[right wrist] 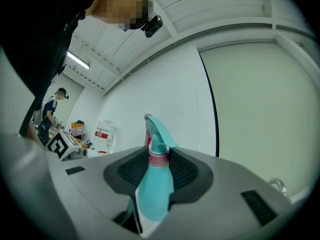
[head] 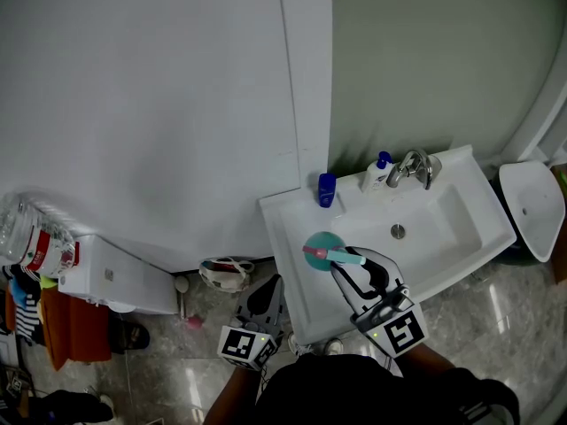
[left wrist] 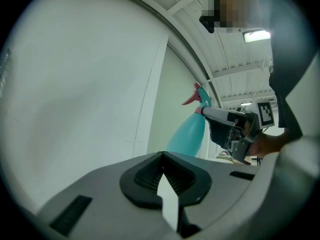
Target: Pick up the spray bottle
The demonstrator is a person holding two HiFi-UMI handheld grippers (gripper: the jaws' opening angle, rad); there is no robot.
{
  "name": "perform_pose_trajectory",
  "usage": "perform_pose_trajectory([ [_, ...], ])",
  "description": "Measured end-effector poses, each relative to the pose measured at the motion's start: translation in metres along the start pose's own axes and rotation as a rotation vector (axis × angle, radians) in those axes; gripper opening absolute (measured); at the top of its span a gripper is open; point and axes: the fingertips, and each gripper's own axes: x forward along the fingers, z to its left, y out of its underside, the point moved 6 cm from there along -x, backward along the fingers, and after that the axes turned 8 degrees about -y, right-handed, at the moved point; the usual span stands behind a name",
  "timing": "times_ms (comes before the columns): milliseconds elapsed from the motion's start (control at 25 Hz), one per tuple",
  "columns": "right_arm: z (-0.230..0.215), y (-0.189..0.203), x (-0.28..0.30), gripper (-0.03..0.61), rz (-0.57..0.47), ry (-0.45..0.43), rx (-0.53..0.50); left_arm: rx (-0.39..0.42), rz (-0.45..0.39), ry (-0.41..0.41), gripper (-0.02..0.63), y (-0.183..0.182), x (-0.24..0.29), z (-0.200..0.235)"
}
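Note:
The spray bottle [head: 321,248] is teal with a pink trigger and collar. It hangs over the left end of the white sink [head: 461,204]. My right gripper [head: 344,258] is shut on its neck, and in the right gripper view the pads [right wrist: 182,171] clamp just below the pink collar of the bottle [right wrist: 154,189]. The left gripper view shows the bottle [left wrist: 189,134] upright in the right gripper [left wrist: 207,113] in front of the wall. My left gripper [head: 268,283] hangs low beside the sink's left edge, shut [left wrist: 162,156] with nothing between its jaws.
On the sink's back ledge stand a small blue bottle [head: 327,189], a white bottle with a blue cap [head: 378,173] and a chrome tap [head: 416,168]. A white fixture [head: 532,206] is to the right, a white box [head: 115,277] and a bag [head: 226,273] to the left.

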Motion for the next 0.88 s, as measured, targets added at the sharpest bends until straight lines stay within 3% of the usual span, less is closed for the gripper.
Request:
perform_pose_trajectory([
  [280,0.001,0.009,0.007,0.126,0.010,0.006,0.012,0.145,0.004,0.033,-0.005,-0.011,0.001,-0.015],
  [480,0.001,0.022,0.012,0.126,0.026,0.016,0.044,0.098,-0.014,0.039,-0.005,-0.016,0.003,-0.016],
  [880,0.001,0.033,0.019,0.126,0.043,0.018,0.051,0.118,-0.047,0.027,-0.005,-0.024,0.006,-0.007],
])
